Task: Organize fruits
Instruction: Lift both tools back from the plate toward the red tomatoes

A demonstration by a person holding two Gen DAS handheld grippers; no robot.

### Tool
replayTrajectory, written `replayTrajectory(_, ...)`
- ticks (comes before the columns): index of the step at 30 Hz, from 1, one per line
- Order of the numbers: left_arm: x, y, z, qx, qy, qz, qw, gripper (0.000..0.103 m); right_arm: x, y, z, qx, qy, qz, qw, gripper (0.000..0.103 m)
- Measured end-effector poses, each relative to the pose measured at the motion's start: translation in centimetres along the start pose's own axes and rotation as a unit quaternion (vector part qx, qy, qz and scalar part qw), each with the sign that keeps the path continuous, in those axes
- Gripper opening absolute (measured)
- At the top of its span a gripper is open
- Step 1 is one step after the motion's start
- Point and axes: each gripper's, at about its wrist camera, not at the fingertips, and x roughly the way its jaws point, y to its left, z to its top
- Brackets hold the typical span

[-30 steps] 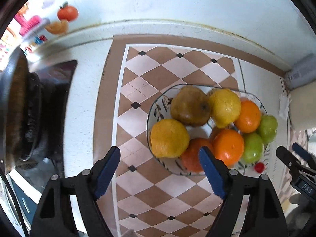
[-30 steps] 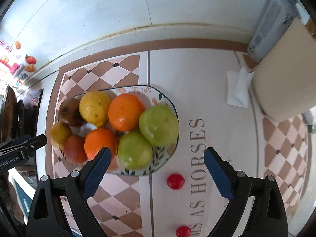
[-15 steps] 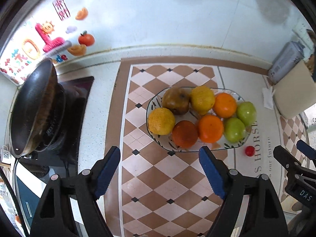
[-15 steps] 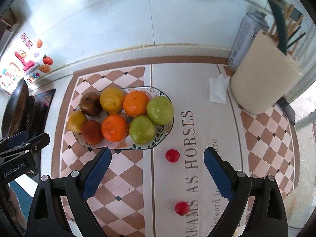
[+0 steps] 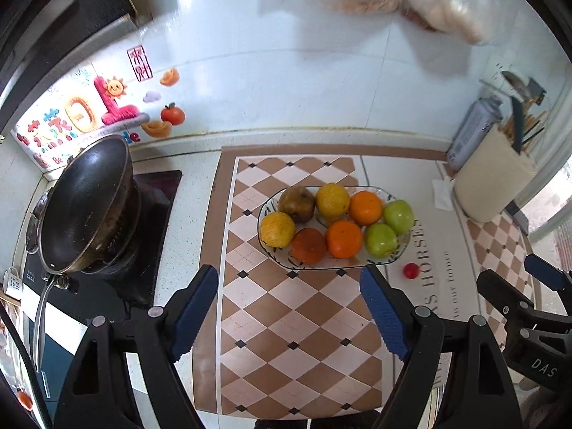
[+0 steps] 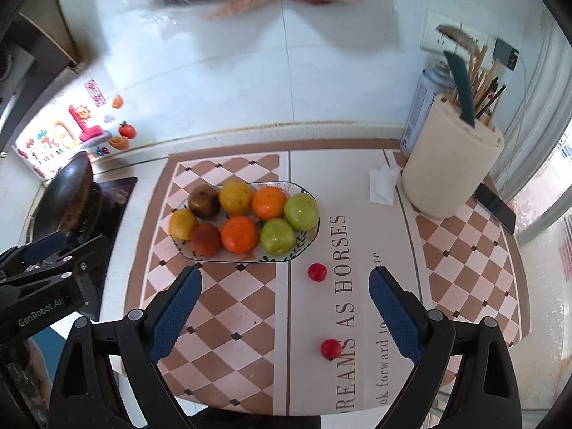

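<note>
Bare checked mat (image 5: 293, 321) on the desk (image 5: 200, 193) lies open below both grippers; a wok (image 5: 85, 203) bounds the left, a utensil holder (image 6: 450, 175) the right. The plate (image 6: 307, 243) holds eight fruits. Two small red fruits (image 6: 317, 272) lie beside it. Left gripper (image 5: 289, 307) and right gripper (image 6: 286, 314) gape empty, above and apart.

Eight fruits (image 6: 238, 233), two cherry tomatoes (image 6: 317, 272).

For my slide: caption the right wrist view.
Open right hand-held gripper above a plate of eight fruits, two small red fruits loose on the mat.
</note>
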Motion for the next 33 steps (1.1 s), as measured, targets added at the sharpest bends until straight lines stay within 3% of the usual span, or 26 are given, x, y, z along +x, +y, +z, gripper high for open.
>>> replayTrajectory(11, -6.1, -0.1, -2.5, 0.006, -0.037, -0.011, 0.9992, 0.081, -6.3, 0.7, -2.2, -0.003, -0.036, 0.013, 0.999, 0.097)
replayTrajectory(23, -7.6, -0.1, -4.1, 0.011, -0.05, -0.013, 0.9986, 0.081, -8.9, 0.6, -3.5, 0.016, -0.058, 0.012, 0.998, 0.097)
replayTrajectory(25, -7.5, 0.0, -4.3, 0.01, -0.05, -0.015, 0.9986, 0.087, -8.9, 0.2, -3.6, 0.027, -0.065, 0.019, 0.997, 0.101)
replayTrajectory(26, -7.5, 0.1, -4.3, 0.009, -0.05, -0.019, 0.9985, 0.101, -8.8, 0.0, -3.7, 0.03, -0.067, 0.021, 0.997, 0.101)
replayTrajectory(27, -7.4, 0.3, -4.3, 0.007, -0.052, -0.024, 0.9983, 0.103, -8.6, -0.3, -3.6, 0.033, -0.067, 0.022, 0.997, 0.101)
replayTrajectory(33, -5.9, 0.2, -3.7, 0.011, -0.065, -0.002, 0.9978, 0.103, -4.9, -4.3, -3.7, 0.078, -0.033, 0.037, 0.996, 0.102)
